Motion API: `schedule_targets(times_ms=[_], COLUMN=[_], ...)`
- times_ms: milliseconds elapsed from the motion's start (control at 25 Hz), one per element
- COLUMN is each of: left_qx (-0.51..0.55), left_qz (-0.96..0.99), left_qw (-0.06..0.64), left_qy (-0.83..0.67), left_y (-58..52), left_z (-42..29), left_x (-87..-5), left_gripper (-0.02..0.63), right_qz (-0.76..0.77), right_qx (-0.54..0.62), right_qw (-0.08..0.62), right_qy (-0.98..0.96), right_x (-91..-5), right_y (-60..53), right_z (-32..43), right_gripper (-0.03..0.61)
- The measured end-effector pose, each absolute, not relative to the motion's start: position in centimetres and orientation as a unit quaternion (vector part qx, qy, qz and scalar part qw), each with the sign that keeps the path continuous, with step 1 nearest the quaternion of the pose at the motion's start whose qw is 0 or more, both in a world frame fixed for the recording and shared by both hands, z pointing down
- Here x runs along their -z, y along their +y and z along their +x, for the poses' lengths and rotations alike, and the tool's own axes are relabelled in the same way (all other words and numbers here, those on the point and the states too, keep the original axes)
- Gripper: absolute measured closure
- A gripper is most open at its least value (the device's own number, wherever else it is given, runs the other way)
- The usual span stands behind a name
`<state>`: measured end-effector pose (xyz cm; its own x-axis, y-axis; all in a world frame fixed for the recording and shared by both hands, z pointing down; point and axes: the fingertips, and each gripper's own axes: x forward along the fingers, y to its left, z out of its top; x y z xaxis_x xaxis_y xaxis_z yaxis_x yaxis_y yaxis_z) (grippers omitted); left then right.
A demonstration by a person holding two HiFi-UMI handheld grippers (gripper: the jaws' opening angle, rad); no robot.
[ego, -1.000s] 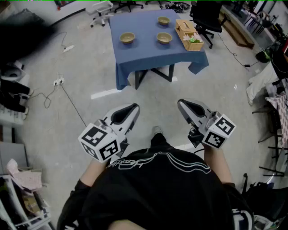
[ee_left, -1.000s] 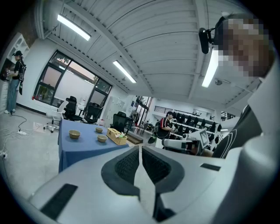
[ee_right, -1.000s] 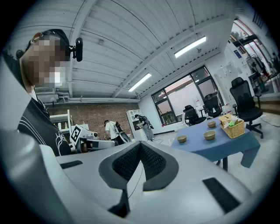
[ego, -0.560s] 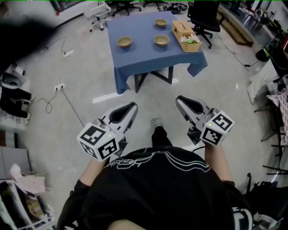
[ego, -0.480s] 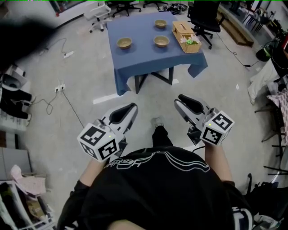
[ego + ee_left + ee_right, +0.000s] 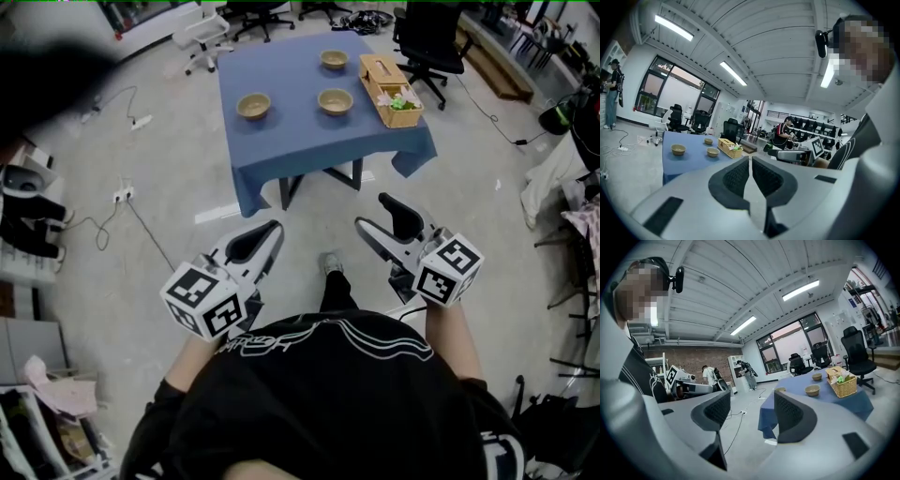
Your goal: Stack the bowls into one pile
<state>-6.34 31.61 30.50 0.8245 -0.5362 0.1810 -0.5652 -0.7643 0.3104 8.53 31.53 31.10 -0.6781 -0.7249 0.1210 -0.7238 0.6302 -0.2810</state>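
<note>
Three tan bowls stand apart on a blue-clothed table [image 6: 309,141] well ahead of me: one at the left [image 6: 253,105], one in the middle [image 6: 335,100], one farther back [image 6: 334,59]. My left gripper [image 6: 269,230] is held over the floor short of the table, its jaws shut with nothing in them. My right gripper [image 6: 377,212] is beside it, its jaws opening wide and empty. The left gripper view shows the bowls [image 6: 678,149] far off past the shut jaws [image 6: 750,159]. The right gripper view shows them [image 6: 812,390] past the spread jaws [image 6: 750,411].
A wicker basket [image 6: 389,90] sits at the table's right edge beside the bowls. Office chairs [image 6: 427,37] stand behind the table, cables and a power strip [image 6: 122,195] lie on the floor at left, and clutter lines both sides. People stand in the distance [image 6: 749,376].
The right gripper's jaws have gone from shut to wide apart. The left gripper stays shut. Both grippers have moved a little toward the table.
</note>
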Motion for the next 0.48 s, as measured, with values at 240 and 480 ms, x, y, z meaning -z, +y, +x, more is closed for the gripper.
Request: schedule_targets(times_ms=[240, 480], left_qx=[-0.052, -0.063], left_qz=[0.927, 0.915], left_qw=[0.195, 0.219], left_qy=[-0.317, -0.332], left_y=[24.1, 15.4], left_z=[-2.5, 0.0], left_x=[-31.5, -32.5], left_gripper=[0.574, 0.574], right_qz=[-0.388, -0.372], right_qx=[0.174, 0.193], right_qw=[-0.002, -0.017], right_qy=[0.905, 0.908], right_x=[-32.1, -33.2], right_y=[23.4, 14.6], right_z=[13.0, 15.3], right_gripper=[0.284, 0.284])
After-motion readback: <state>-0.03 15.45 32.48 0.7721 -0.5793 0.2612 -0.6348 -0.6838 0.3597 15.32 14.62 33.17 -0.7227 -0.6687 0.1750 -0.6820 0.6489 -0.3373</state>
